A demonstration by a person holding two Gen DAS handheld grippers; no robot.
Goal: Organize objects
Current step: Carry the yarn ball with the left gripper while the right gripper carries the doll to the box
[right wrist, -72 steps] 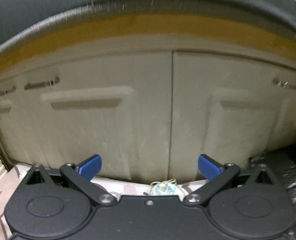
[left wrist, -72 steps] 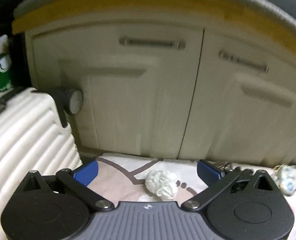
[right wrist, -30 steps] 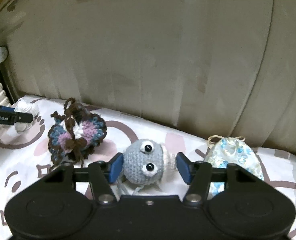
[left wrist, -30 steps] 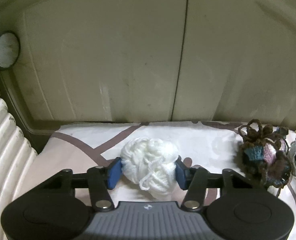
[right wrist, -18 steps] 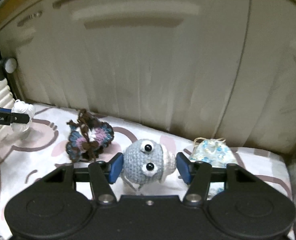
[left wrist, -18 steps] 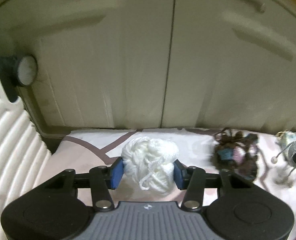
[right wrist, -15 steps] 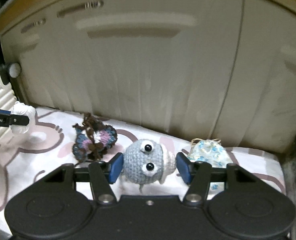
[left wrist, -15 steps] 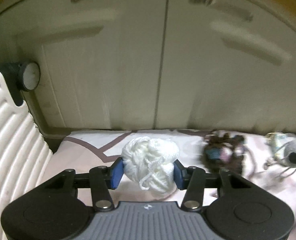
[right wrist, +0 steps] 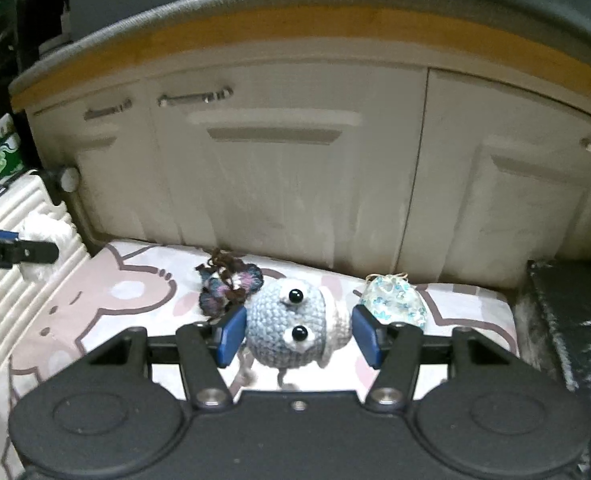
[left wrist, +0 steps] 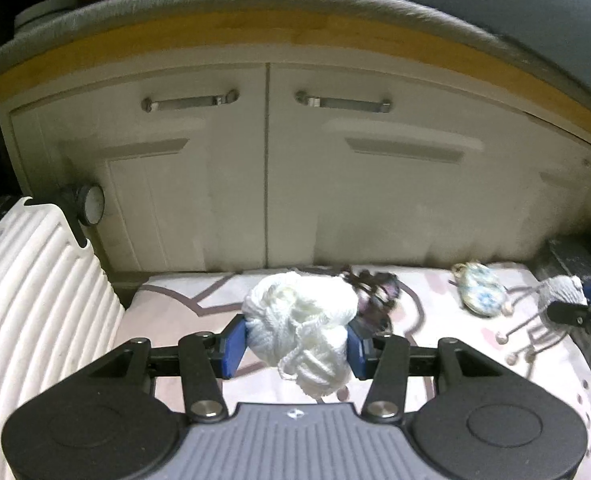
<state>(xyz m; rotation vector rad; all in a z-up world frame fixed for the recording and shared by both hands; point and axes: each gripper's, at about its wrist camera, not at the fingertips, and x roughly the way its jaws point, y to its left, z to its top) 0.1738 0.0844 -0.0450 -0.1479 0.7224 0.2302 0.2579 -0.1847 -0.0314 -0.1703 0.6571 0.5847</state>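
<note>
Left wrist view: the left tool [left wrist: 295, 346] is part-closed with its blue pads pressed into a loose ball of white yarn [left wrist: 301, 320], held clear above the patterned cloth [left wrist: 183, 320]. One strand loop hangs below the ball near the tool body, and I judge it could snag or pull the ball loose if it drags across anything. In the right wrist view the right tool [right wrist: 299, 336] is likewise part-closed on a grey crocheted toy [right wrist: 289, 328] with bead eyes; its thin beaded legs dangle under it and could catch on the dark crocheted piece [right wrist: 227, 284] lying just left and beyond. A small blue-patterned pouch [right wrist: 395, 300] rests on the cloth to the right. Both grips squeeze soft, springy yarn, so a slip seems possible if the tools tilt. Room is tight: the cabinet doors [left wrist: 267, 184] close off the far side, a ribbed white suitcase [left wrist: 35, 300] walls the left, and a dark edge bounds the right. The freest way looks upward, toward the padded top [left wrist: 295, 4] above the wooden strip.
</note>
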